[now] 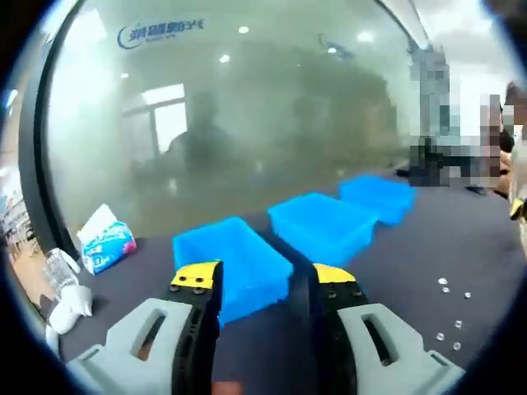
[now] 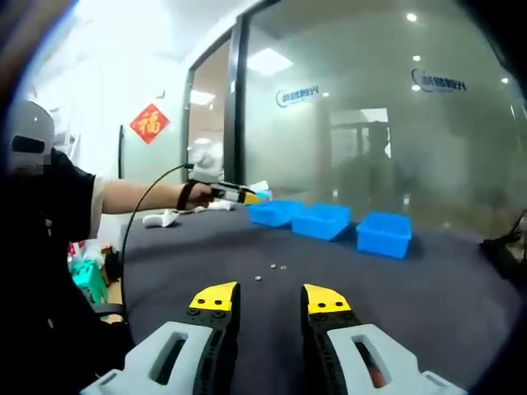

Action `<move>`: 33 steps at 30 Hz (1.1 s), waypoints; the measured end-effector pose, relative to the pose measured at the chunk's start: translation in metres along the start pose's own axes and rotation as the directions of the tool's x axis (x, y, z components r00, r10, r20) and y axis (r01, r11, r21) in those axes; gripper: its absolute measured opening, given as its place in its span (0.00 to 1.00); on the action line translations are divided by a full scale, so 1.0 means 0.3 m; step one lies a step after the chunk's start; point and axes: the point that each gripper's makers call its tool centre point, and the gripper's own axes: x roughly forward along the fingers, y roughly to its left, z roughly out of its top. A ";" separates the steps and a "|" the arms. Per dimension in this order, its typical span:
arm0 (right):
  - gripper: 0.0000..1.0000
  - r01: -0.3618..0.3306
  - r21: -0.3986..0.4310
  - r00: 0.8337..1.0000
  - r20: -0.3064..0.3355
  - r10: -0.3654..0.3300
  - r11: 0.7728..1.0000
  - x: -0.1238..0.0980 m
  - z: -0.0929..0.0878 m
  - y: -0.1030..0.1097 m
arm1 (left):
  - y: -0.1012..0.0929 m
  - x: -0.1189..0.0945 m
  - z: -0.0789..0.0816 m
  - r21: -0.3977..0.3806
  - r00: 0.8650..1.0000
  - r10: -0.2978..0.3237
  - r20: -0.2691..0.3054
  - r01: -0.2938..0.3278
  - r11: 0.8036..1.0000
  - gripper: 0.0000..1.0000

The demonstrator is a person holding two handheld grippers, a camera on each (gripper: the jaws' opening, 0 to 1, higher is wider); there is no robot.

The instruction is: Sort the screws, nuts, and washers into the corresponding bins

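Note:
Three blue bins stand in a row on the dark table: the nearest bin (image 1: pixel 235 263), the middle bin (image 1: pixel 323 224) and the far bin (image 1: pixel 379 196). My left gripper (image 1: pixel 263 284) hovers open just in front of the nearest bin, nothing between its yellow-tipped jaws. A few small metal parts (image 1: pixel 449 309) lie scattered on the table to its right. In the right gripper view the bins (image 2: pixel 325 220) sit further off, with small parts (image 2: pixel 272 271) on the table ahead of my right gripper (image 2: pixel 266 300), which is open and empty.
A tissue pack (image 1: pixel 107 243) and a clear plastic bottle (image 1: pixel 62 276) lie at the table's left, by a frosted glass wall (image 1: pixel 247 123). A person's arm (image 2: pixel 140 196) reaches over the table's left side in the right gripper view. People stand at the far right (image 1: pixel 510 148).

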 end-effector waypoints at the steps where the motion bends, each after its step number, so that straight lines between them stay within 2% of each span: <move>1: 0.26 0.002 0.000 1.000 0.001 -0.002 1.000 -0.001 0.001 -0.001 | -0.008 -0.020 0.005 0.000 1.000 -0.004 0.009 0.004 1.000 0.40; 6: 0.26 0.008 -0.001 1.000 -0.002 -0.008 1.000 -0.003 0.000 -0.003 | -0.061 -0.124 0.000 -0.016 0.998 -0.030 0.050 0.031 0.999 0.39; 12: 0.26 0.013 0.001 1.000 0.001 -0.013 1.000 -0.005 0.003 -0.008 | -0.123 -0.243 -0.035 -0.090 0.994 -0.059 0.086 0.067 0.994 0.39; 14: 0.26 0.016 0.003 1.000 0.002 -0.016 1.000 -0.006 0.004 -0.010 | -0.142 -0.293 -0.045 -0.143 0.992 -0.060 0.108 0.076 0.987 0.39; 19: 0.26 0.021 0.008 1.000 0.007 -0.021 1.000 -0.013 0.002 -0.011 | -0.185 -0.388 -0.071 -0.173 0.988 -0.078 0.131 0.100 0.980 0.38; 24: 0.26 0.025 0.011 1.000 0.004 -0.026 1.000 -0.022 -0.010 -0.011 | -0.200 -0.447 -0.100 -0.179 0.985 -0.081 0.151 0.108 0.978 0.38; 30: 0.26 0.040 0.016 0.999 0.006 -0.041 0.999 -0.042 -0.010 -0.027 | -0.237 -0.514 -0.143 -0.152 0.987 -0.073 0.141 0.094 0.984 0.38; 33: 0.26 0.049 0.018 0.999 0.006 -0.049 0.999 -0.048 -0.013 -0.038 | -0.266 -0.543 -0.152 -0.161 0.985 -0.089 0.145 0.112 0.981 0.38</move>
